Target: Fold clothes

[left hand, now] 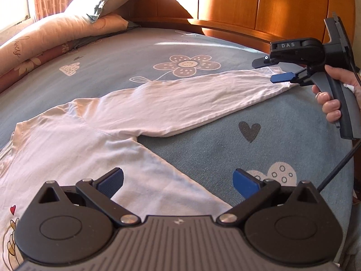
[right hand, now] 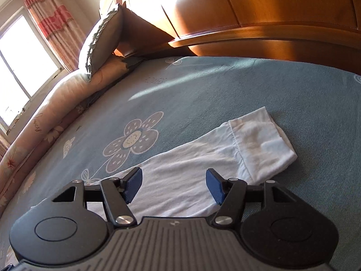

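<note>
A white shirt (left hand: 74,149) lies flat on the bed (left hand: 203,140), sleeve (right hand: 203,158) stretched right. Both the left gripper (left hand: 178,181) and right gripper (right hand: 173,184) hang wide open, empty; pinching the cuff (right hand: 264,140) squarely should fold it cleanly.

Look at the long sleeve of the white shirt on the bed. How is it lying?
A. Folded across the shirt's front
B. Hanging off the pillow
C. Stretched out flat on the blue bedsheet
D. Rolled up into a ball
C: the sleeve runs straight out from the white shirt and lies flat on the blue bedsheet, with its cuff at the far end.
</note>
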The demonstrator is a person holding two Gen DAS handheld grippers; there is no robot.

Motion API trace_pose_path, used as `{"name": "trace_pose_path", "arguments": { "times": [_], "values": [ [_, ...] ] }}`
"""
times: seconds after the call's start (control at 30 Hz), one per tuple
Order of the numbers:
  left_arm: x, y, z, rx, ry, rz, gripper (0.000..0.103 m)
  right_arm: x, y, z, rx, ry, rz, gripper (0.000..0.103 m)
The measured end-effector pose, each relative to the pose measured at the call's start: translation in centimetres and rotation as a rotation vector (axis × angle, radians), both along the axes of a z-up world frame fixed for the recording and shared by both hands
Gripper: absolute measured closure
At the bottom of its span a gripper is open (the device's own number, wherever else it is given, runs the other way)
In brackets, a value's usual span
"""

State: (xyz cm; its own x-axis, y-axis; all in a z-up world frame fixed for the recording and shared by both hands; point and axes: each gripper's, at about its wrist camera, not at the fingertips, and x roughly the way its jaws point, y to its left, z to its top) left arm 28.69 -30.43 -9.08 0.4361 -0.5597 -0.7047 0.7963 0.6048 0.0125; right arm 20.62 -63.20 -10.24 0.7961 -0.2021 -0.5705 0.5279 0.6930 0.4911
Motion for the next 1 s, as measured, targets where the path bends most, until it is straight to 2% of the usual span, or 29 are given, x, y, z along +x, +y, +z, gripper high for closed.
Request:
{"name": "trace_pose_path", "arguments": {
  "times": [0.1, 0.23, 0.3, 0.47, 0.63, 0.67, 0.8, 0.87, 1.0],
  "values": [
    [0.2, 0.4, 0.1, -0.001, 0.024, 0.037, 0.001, 1.6, 1.9, -0.4, -0.05, 0.106, 0.011, 0.026],
    [0.6, 1.5, 0.8, 0.022, 0.018, 0.108, 0.001, 3.6, 4.4, 0.1, -0.255, 0.255, -0.044, 0.025],
    [0.8, 2.2, 1.3, 0.026, 0.013, 0.141, 0.001, 3.9, 5.3, 0.7, -0.3, 0.233, -0.033, 0.021],
    [1.9, 4.7, 1.8, 0.082, 0.0, 0.265, 0.001, 4.8, 5.1, 0.8, -0.298, 0.146, -0.003, 0.015],
    [2.8, 6.9, 1.4, 0.096, 0.073, 0.356, 0.001, 6.1, 3.6, -1.1, -0.295, 0.172, -0.033, 0.013],
    [2.8, 7.2, 1.3, 0.097, 0.081, 0.368, 0.001, 6.4, 3.4, -1.5, -0.321, 0.17, -0.032, 0.01],
    [2.7, 7.7, 1.3, 0.098, 0.093, 0.385, 0.001, 6.7, 2.8, -1.3, -0.353, 0.26, -0.164, 0.01],
    [2.7, 7.7, 1.4, 0.095, 0.092, 0.388, 0.001, 6.4, 2.9, -0.6, -0.333, 0.244, -0.198, 0.01],
    [2.9, 7.5, 1.5, 0.088, 0.102, 0.407, 0.001, 6.9, 5.5, 0.6, -0.399, 0.168, -0.065, 0.005]
  ]
}}
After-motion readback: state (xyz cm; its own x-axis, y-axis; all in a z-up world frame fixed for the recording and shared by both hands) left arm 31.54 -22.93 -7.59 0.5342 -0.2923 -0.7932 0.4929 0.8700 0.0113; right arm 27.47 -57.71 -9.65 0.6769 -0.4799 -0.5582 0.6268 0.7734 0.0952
